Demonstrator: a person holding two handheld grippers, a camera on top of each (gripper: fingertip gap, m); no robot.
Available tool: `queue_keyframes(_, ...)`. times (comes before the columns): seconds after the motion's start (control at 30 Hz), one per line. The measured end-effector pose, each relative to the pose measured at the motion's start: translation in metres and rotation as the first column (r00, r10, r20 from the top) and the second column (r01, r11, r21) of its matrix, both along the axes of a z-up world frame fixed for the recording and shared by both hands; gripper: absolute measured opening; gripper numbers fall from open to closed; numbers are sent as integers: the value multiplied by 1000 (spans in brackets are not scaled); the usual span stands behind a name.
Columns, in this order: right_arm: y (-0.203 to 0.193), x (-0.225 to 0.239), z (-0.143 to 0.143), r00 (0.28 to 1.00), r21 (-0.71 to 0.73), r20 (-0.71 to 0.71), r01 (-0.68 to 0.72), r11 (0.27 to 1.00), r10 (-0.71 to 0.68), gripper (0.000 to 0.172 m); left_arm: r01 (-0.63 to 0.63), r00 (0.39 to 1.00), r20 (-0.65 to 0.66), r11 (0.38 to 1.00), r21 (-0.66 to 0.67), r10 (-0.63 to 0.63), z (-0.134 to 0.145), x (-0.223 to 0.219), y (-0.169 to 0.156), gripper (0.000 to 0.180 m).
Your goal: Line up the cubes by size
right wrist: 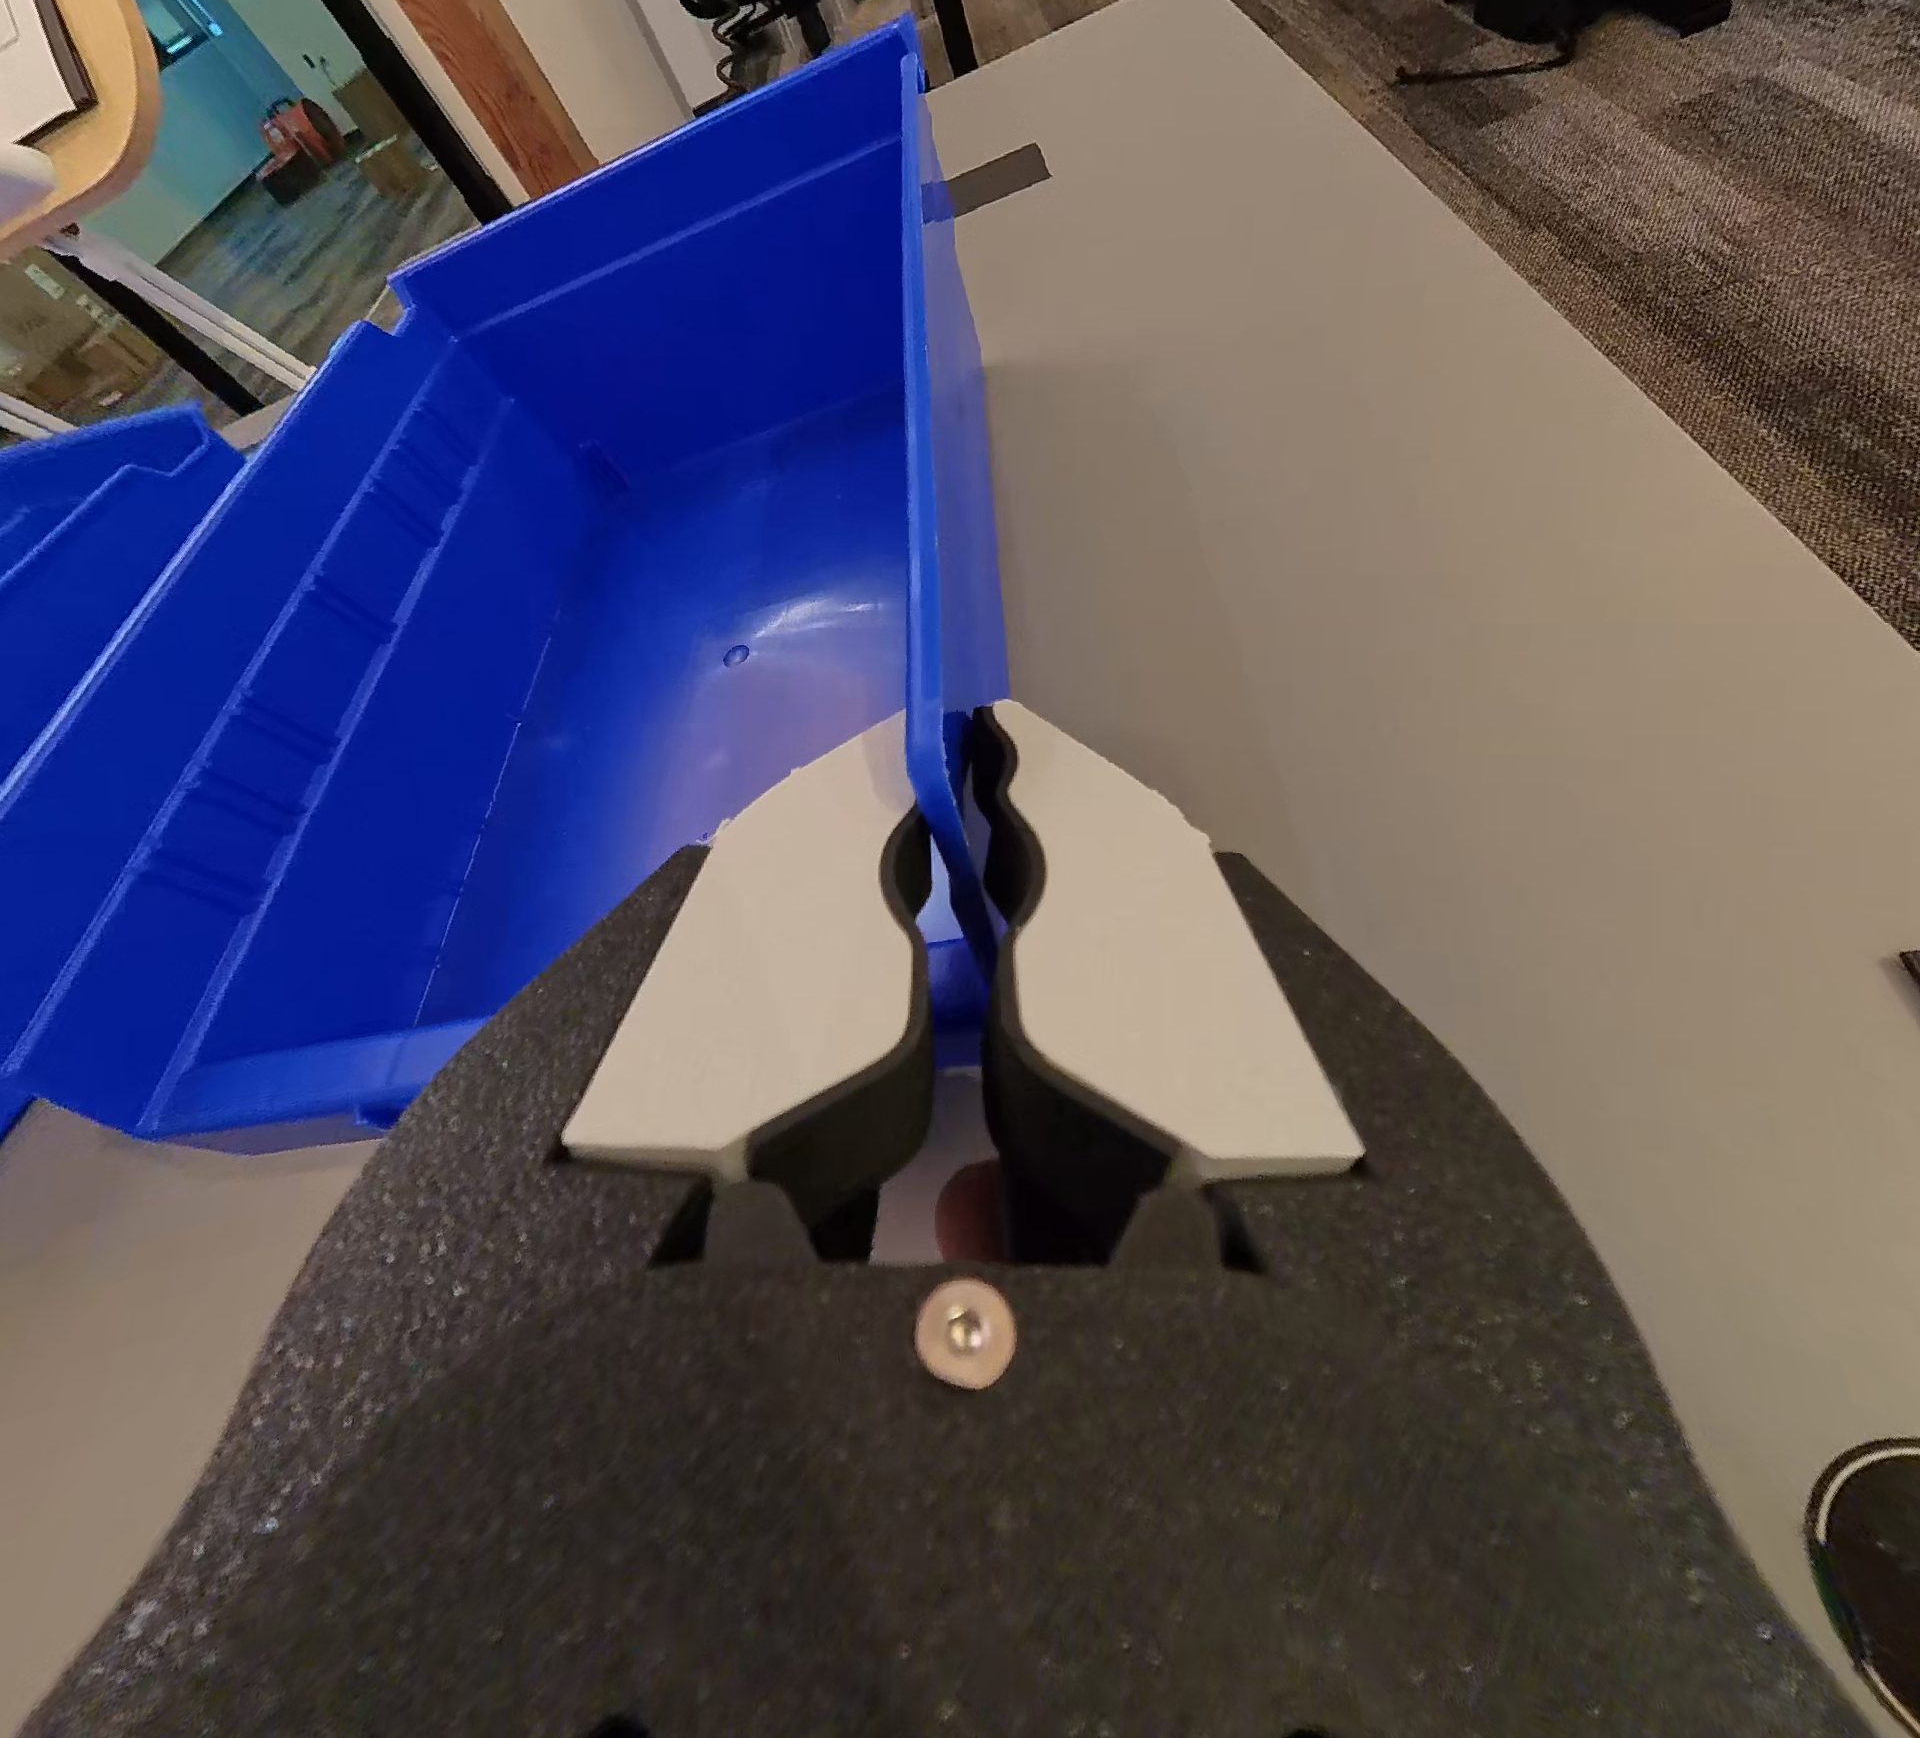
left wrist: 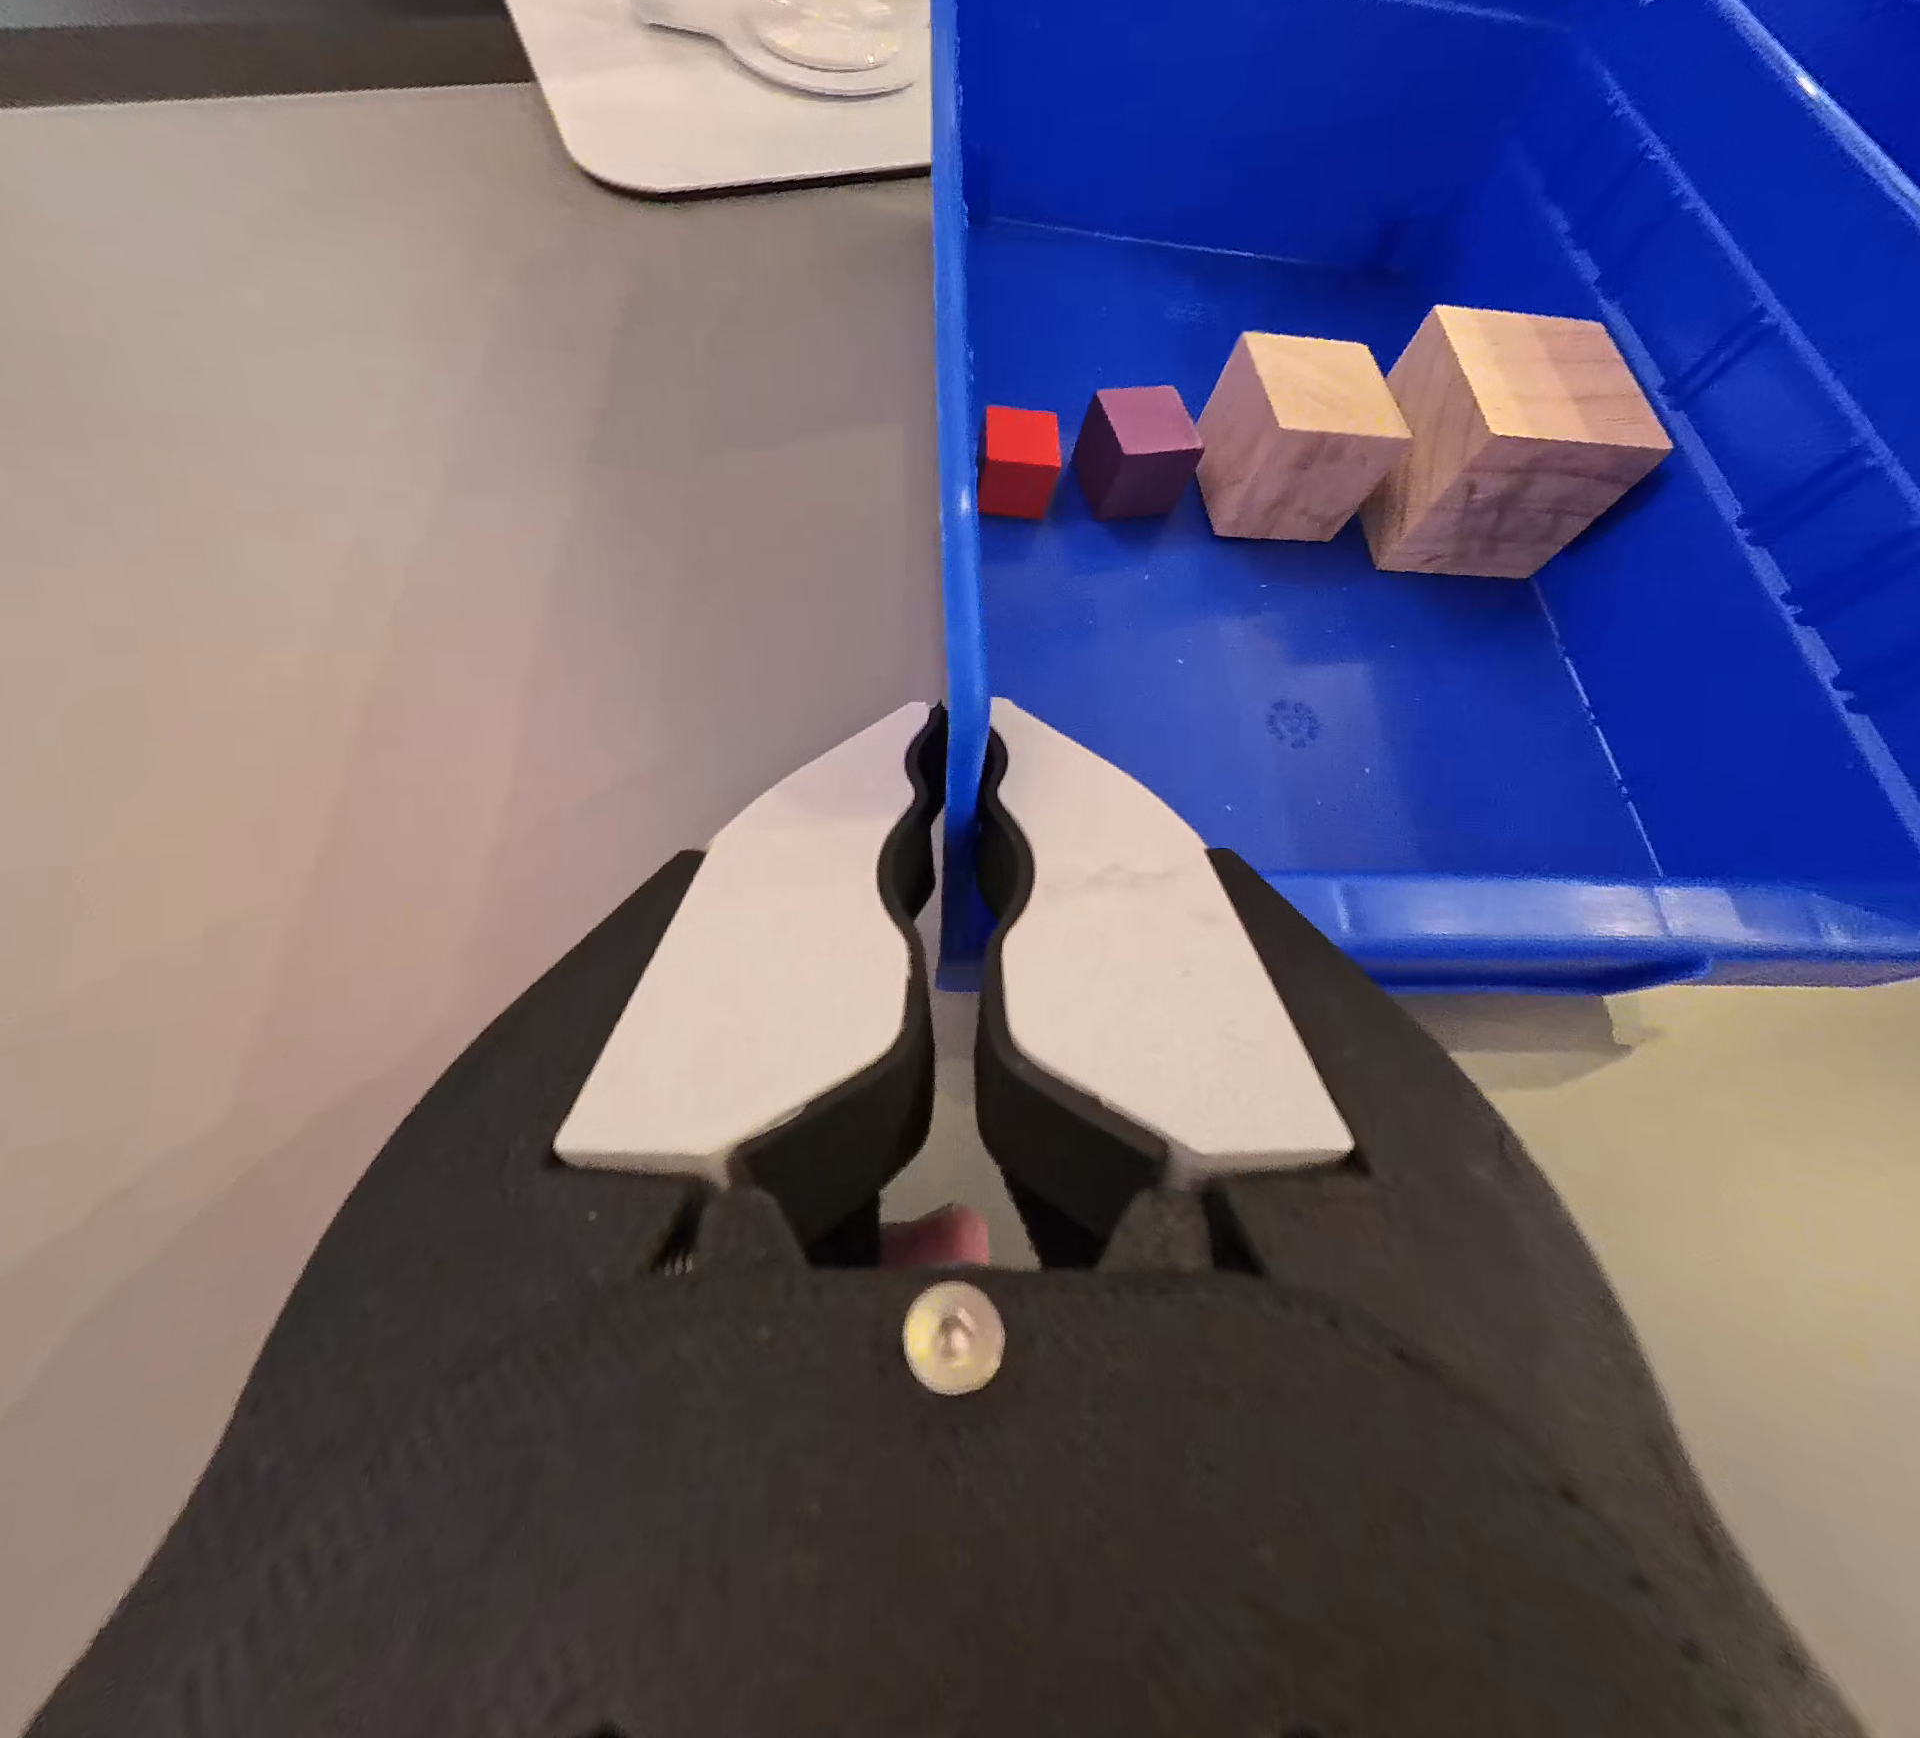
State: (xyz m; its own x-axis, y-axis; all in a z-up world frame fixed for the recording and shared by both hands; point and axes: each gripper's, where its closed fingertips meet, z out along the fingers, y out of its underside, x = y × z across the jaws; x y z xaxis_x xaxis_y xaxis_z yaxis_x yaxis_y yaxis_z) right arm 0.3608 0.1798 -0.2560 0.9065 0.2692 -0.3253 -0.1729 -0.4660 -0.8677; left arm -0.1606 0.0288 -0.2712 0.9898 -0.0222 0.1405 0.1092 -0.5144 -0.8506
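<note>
Both grippers clamped on blue plastic bins

Left gripper (left wrist: pixel 961 732) pinches the side wall of the blue plastic bin (left wrist: pixel 1299 130) holding the cubes: small red wooden cube (left wrist: pixel 1018 462), purple cube (left wrist: pixel 1135 452), two plain wooden cubes (left wrist: pixel 1294 436) in a row, smallest to biggest. Right gripper (right wrist: pixel 961 753) pinches the wall of another blue bin (right wrist: pixel 675 317).

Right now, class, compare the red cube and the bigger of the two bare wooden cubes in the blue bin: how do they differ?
The red cube is the smallest in the row; the bigger wooden cube is the largest. The red one is painted; the wooden one shows bare grain. The red one sits beside the bin wall at the row's left end; the wooden one ends the row at the right. Both rest on the bin floor.
</note>
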Motion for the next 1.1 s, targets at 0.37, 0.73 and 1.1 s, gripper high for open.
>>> queue_keyframes(0.37,0,0,1,1000,12,-19,1,1000,-1,6,-121,993,16,993,-2,121,0,-67,-46,3)
queue_keyframes(0.73,4,-4,1,1000,19,-13,21,1000,-21,5,-277,960,36,961,10,277,-1,-135,-75,3)
queue_keyframes(1.1,9,-8,1,1000,26,-10,28,999,-28,5,-361,932,43,932,7,361,-1,-179,-81,3)
